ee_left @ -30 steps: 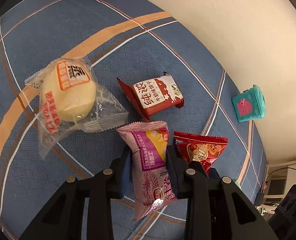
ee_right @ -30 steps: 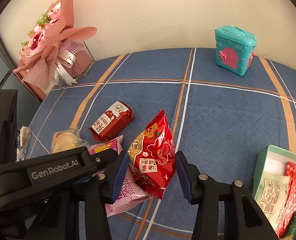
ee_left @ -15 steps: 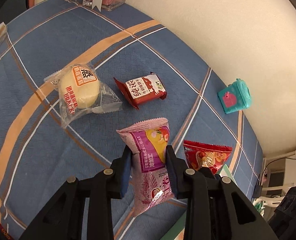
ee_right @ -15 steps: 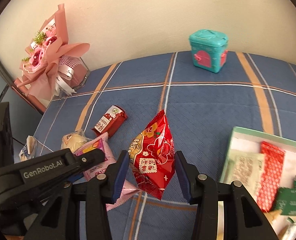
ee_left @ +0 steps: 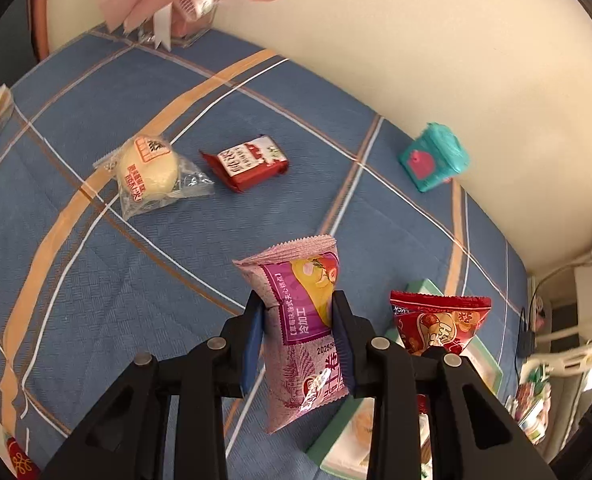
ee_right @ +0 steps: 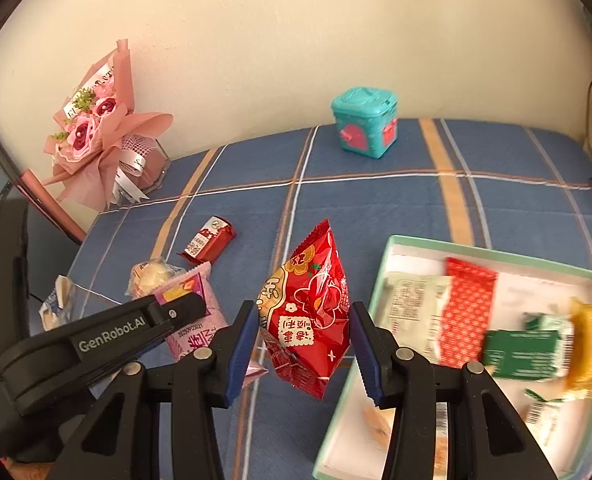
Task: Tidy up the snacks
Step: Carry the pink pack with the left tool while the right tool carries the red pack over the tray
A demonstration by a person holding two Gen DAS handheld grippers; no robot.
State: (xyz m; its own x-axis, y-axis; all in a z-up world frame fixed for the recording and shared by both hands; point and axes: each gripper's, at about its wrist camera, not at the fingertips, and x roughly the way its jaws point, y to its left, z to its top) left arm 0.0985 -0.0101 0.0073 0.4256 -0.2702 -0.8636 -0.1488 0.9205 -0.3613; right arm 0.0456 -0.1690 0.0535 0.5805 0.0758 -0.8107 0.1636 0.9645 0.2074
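My left gripper (ee_left: 298, 320) is shut on a pink-purple snack packet (ee_left: 302, 320) and holds it above the blue plaid tablecloth (ee_left: 96, 300). My right gripper (ee_right: 302, 332) is shut on a red snack packet (ee_right: 308, 312), held in the air beside the left edge of a mint-green box (ee_right: 492, 254). That box holds several packets. The red packet (ee_left: 436, 320) and the box (ee_left: 328, 440) also show in the left wrist view. The left gripper with its pink packet (ee_right: 194, 296) shows in the right wrist view. A bun in clear wrap (ee_left: 148, 168) and a dark red packet (ee_left: 248, 162) lie on the cloth.
A teal toy box (ee_right: 366, 120) stands by the wall at the back. A pink bouquet (ee_right: 96, 128) stands at the back left corner. Another clear-wrapped snack (ee_right: 56, 304) lies at the table's left edge. A cable and white furniture (ee_left: 568, 312) are beyond the right table edge.
Both grippers have lifted and moved right with their packets, away from the bun and dark red packet. The mint-green box has come fully into the right wrist view.
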